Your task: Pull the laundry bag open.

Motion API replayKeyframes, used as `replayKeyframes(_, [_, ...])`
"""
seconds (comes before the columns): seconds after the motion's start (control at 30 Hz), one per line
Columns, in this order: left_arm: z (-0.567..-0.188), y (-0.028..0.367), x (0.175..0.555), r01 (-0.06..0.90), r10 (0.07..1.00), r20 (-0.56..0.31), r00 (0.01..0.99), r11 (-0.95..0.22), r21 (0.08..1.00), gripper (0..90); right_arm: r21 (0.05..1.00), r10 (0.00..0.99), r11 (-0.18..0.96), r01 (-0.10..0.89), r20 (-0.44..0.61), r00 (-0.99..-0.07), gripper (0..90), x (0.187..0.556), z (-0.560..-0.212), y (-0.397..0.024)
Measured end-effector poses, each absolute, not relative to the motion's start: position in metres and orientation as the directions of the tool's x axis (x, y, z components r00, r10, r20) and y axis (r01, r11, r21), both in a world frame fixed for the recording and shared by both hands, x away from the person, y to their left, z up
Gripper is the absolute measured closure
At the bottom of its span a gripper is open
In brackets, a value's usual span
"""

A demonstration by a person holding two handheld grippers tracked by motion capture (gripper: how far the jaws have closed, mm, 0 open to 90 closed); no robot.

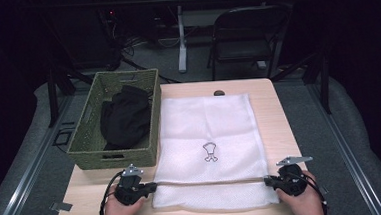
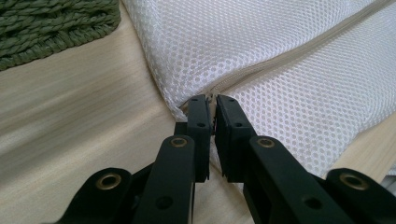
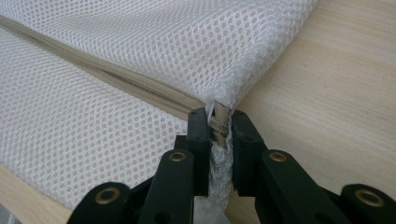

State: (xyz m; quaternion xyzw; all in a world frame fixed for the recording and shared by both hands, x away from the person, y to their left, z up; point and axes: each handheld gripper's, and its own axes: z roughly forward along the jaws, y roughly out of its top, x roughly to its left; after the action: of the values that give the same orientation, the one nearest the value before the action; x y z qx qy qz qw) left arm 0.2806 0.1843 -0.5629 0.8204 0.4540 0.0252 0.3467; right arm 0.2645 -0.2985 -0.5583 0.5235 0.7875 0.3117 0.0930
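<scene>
I've got the mesh bag [image 1: 208, 151] flat on the worktop [image 1: 274, 117], mid to right, basket [image 1: 116, 119] with a black garment [image 1: 125, 116] at its 9 o'clock. Left tool [image 1: 151, 186] is pinching the bag's zipper [image 2: 280, 58] end at the left edge, jaws nearly together. Right tool [image 1: 267, 181] is pinching the zipper's other end at the right edge; here the jaws stand a little apart around the tape. Risk: right grip looks shallow, so pulling the zipper taut could slip it free. Both hands sit low at 6 o'clock, tools level, pointing inward.
</scene>
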Motion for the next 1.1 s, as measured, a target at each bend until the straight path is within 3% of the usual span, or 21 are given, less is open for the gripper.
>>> replayKeyframes(0.1, [-0.562, 0.185, 0.280, 0.718, 0.762, -0.261, 0.592, -0.352, 0.601, 79.2, 0.591, 0.883, 0.257, 0.764, 0.177, -0.434, 76.4, 0.264, -0.558, -0.299])
replayKeyframes(0.33, [-0.560, 0.186, 0.281, 0.699, 0.777, -0.250, 0.578, -0.313, 0.643, 54.4, 0.648, 0.895, 0.259, 0.716, 0.119, -0.431, 46.8, 0.266, -0.561, -0.299])
replayKeyframes(0.43, [-0.560, 0.186, 0.281, 0.696, 0.778, -0.251, 0.576, -0.306, 0.650, 51.0, 0.663, 0.898, 0.269, 0.698, 0.089, -0.430, 41.9, 0.266, -0.561, -0.298])
replayKeyframes(1.1, [-0.547, 0.199, 0.280, 0.648, 0.796, -0.237, 0.557, -0.238, 0.724, 51.6, 0.776, 0.904, 0.289, 0.560, -0.029, -0.427, 41.4, 0.258, -0.544, -0.286])
